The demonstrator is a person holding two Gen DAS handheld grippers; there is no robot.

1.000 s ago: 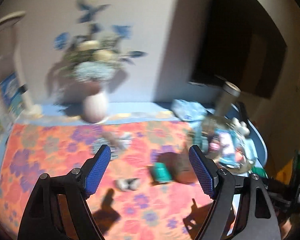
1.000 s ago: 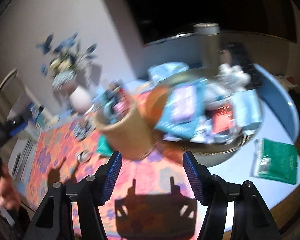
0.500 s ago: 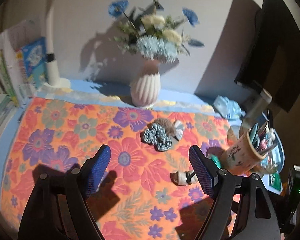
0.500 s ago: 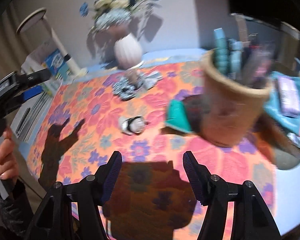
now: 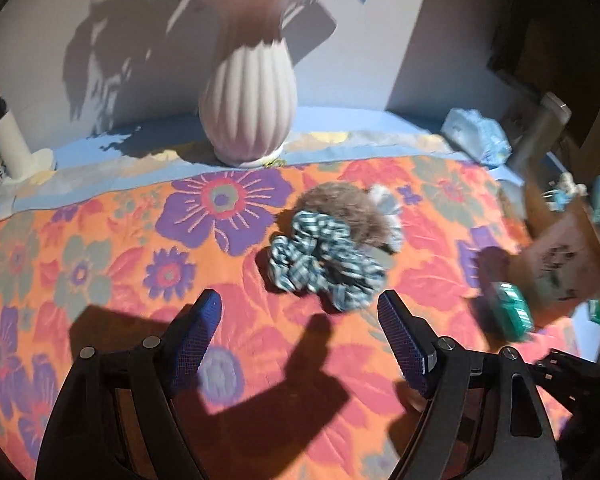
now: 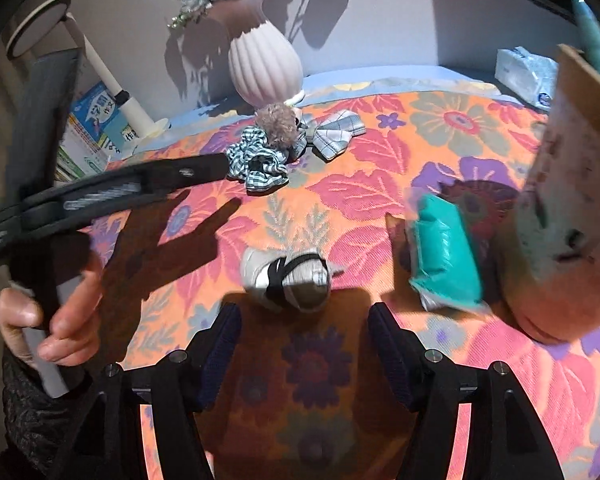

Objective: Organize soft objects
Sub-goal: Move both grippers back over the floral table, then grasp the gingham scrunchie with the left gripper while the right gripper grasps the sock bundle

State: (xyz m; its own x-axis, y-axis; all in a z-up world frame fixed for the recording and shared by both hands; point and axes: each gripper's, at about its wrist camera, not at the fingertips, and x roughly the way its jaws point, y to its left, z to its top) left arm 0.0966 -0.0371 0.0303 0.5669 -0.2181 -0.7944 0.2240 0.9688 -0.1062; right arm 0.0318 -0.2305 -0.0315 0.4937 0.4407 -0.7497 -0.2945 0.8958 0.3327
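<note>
A teal-and-white plaid scrunchie (image 5: 324, 268) lies on the flowered cloth (image 5: 100, 264), against a brown furry pom-pom (image 5: 340, 212) and a plaid bow (image 5: 388, 208). My left gripper (image 5: 299, 304) hovers just short of the scrunchie, open, with nothing between its fingers. In the right wrist view the left gripper (image 6: 216, 164) reaches beside the scrunchie (image 6: 260, 164). A rolled grey-white fabric bundle with a black band (image 6: 288, 280) lies just ahead of my right gripper (image 6: 304, 320), whose jaws are opening with nothing between them.
A ribbed pink vase (image 5: 248, 108) with flowers stands at the back. A teal packet (image 6: 444, 256) and a brown cup (image 6: 572, 200) holding pens sit to the right. A tissue pack (image 6: 524, 76) lies far right. A hand (image 6: 48, 320) grips the left tool's handle.
Both grippers have come down and closer to the cloth. The left view now centres on the scrunchie. The right view has swung from the cluttered tray and cup to the rolled bundle.
</note>
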